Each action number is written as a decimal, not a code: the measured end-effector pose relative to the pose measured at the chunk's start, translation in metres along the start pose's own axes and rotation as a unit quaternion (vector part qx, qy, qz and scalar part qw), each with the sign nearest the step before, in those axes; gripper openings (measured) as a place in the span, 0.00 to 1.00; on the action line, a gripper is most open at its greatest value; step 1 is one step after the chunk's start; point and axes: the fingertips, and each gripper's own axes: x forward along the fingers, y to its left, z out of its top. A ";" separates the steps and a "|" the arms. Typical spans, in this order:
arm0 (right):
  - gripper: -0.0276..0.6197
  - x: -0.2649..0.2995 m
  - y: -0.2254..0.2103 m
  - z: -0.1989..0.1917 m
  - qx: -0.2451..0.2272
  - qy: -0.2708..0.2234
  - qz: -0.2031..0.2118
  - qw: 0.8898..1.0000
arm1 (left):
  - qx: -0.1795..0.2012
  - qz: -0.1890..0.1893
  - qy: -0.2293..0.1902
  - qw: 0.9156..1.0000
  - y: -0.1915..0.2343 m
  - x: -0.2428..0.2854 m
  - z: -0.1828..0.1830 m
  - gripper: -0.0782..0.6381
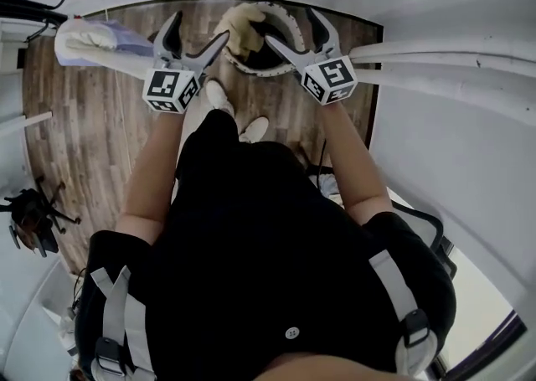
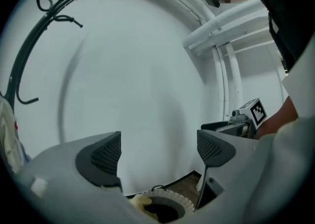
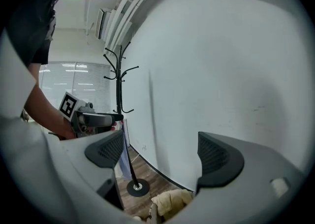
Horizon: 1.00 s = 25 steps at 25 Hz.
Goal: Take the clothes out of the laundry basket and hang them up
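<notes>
The round white laundry basket (image 1: 283, 29) stands on the wood floor by the wall, dark inside, with a cream garment (image 1: 239, 26) draped over its near-left rim. Both grippers hover level above it with nothing between their jaws. My left gripper (image 1: 199, 29) is open over the basket's left side, my right gripper (image 1: 291, 28) open over its right side. In the left gripper view the open jaws (image 2: 160, 151) frame bare wall, with the basket rim (image 2: 178, 200) and cream garment (image 2: 138, 201) below. The right gripper (image 3: 162, 151) looks past the cream garment (image 3: 172, 202).
A black coat stand (image 3: 119, 95) rises at the left, its base (image 3: 137, 187) on the floor, and a pale lavender garment (image 1: 100, 40) hangs from it. White pipes (image 1: 452, 65) run along the right wall. My shoes (image 1: 251, 128) stand just before the basket. A black tripod-like object (image 1: 33, 220) sits far left.
</notes>
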 end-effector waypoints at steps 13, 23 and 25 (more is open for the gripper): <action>0.69 0.131 -0.111 -0.128 0.026 0.114 0.030 0.993 | -0.084 0.065 0.137 0.985 0.091 0.140 -0.173 0.79; 0.65 0.249 -0.139 -0.294 0.071 0.186 0.069 0.978 | -0.203 0.201 0.243 0.927 0.160 0.160 -0.357 0.79; 0.65 0.267 -0.139 -0.327 0.068 0.206 0.085 0.972 | -0.220 0.228 0.255 0.914 0.168 0.160 -0.392 0.79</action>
